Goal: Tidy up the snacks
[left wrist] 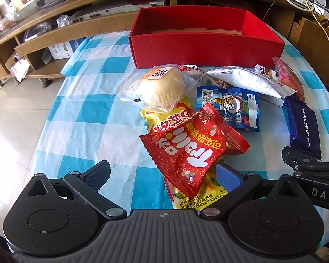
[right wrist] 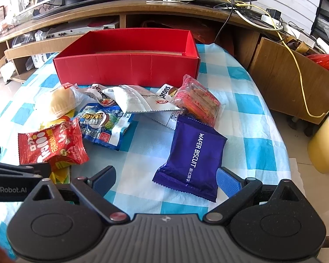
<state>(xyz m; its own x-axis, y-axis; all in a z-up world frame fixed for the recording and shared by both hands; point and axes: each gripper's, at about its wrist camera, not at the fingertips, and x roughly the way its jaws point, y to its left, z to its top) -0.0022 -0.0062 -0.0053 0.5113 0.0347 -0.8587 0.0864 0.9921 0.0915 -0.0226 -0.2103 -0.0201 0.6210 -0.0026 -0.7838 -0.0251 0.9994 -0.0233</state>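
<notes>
Your left gripper [left wrist: 162, 175] is spread wide and grips nothing — its fingers straddle the near end of the red Trolli bag [left wrist: 192, 151], which lies on top of a yellow packet [left wrist: 164, 118]. The right-hand blue pad [left wrist: 227, 178] sits just beside the bag's corner; whether it touches, you cannot tell.

Your right gripper [right wrist: 166, 178] is also wide open and empty. The purple wafer bag [right wrist: 192, 153] lies flat on the checked cloth [right wrist: 140, 151] between its fingers, closer to the right-hand pad [right wrist: 227, 182], whose tip seems to meet the bag's edge.

Behind both stands the red box [right wrist: 129, 68], open-topped, at the far side of the table. Only a strip of its brown floor shows — the rest of the inside is hidden by the near wall.

The other snacks lie in a loose heap just in front of the box: a wrapped bun [left wrist: 162, 87] resting on the far end of the yellow packet, a blue pouch [left wrist: 230, 107] beside the Trolli bag, a white pouch [left wrist: 250, 81] overlapping it from behind, and an orange-red pack [right wrist: 197, 100] touching the wafer bag's far edge.
</notes>
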